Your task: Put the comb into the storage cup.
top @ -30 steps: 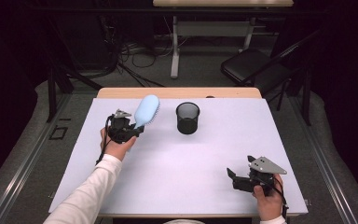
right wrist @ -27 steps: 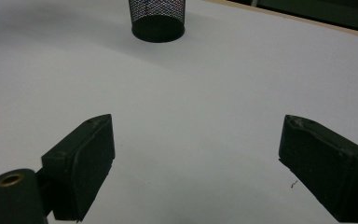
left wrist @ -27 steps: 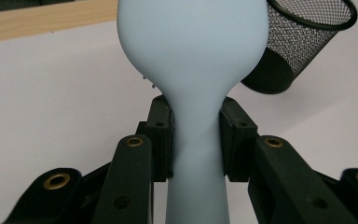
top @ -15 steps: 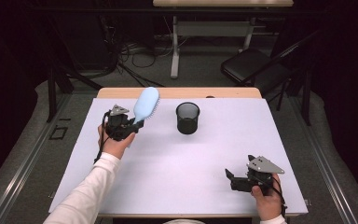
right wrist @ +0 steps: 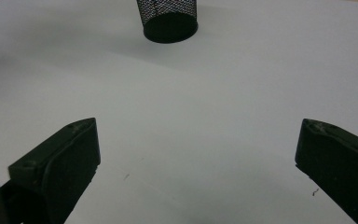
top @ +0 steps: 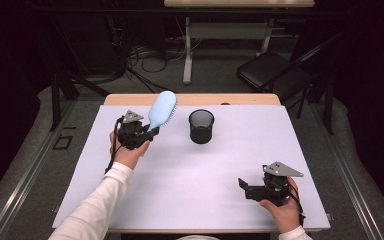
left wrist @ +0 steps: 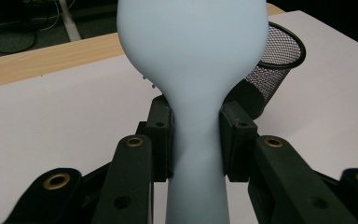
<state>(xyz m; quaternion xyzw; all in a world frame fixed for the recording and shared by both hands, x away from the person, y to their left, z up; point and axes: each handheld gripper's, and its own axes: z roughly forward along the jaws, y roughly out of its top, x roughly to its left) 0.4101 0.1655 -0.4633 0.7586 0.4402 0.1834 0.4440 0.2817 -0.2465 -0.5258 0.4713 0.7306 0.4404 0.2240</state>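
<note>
Left of centre in the high view, the left gripper (top: 141, 134) clamps its fingers (left wrist: 162, 135) on the smooth neck of a pale-blue hairbrush (top: 161, 111) (bristles visible from above), beside a black mesh cup (top: 201, 126), while the right gripper (top: 246, 186), fingers (right wrist: 70, 154) just spread wide and empty, rests low on the white counter (top: 220, 165).

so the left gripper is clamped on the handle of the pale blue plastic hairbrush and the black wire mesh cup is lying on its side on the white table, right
Not quite. The left gripper is clamped on the handle of the pale blue plastic hairbrush, but the black wire mesh cup is not lying on its side: it stands upright on the white table, its open rim facing up. The high view shows this.
</note>
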